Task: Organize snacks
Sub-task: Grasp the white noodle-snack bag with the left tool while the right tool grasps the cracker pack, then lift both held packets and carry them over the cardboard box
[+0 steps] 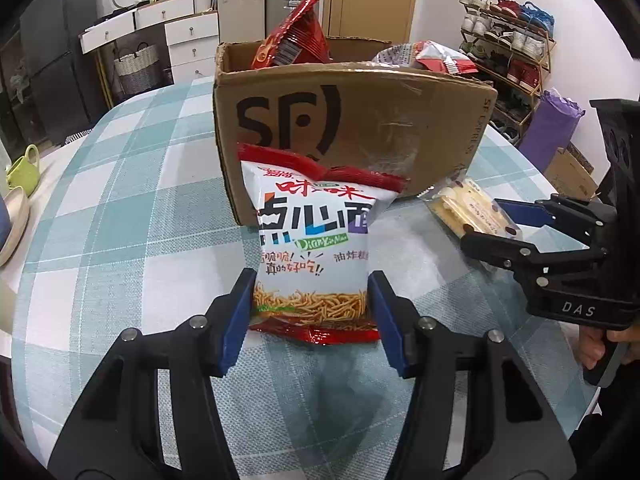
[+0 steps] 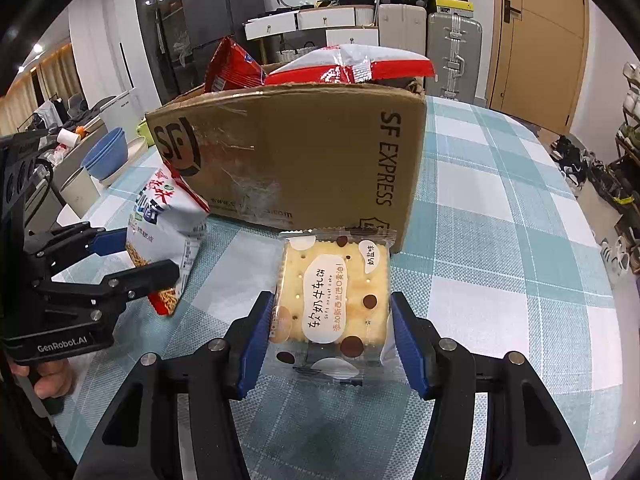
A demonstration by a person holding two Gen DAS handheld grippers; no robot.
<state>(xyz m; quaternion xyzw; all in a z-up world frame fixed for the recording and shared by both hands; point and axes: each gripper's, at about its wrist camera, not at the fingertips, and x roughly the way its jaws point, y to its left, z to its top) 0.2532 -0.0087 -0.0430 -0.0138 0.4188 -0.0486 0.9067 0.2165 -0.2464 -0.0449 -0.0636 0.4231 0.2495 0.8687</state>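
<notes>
Noodle snack bag point(image 1: 312, 248) sits clamped in left gripper point(image 1: 312, 304) (cracker pack point(image 2: 332, 300) likewise in right gripper point(image 2: 332, 332)).

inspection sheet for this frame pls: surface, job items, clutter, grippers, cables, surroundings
Surface: round table under a teal checked cloth.
Job's things: noodle bag and cracker pack in front of the cardboard box; more snack bags stick out of the box.
Clutter: blue bowls, green cup at the table's edge.
Grippers: left hand-held gripper shut on the noodle bag; right hand-held gripper shut on the cracker pack.
Cables: nothing seen.
Surroundings: shoe rack, suitcases, door, white drawers.
</notes>
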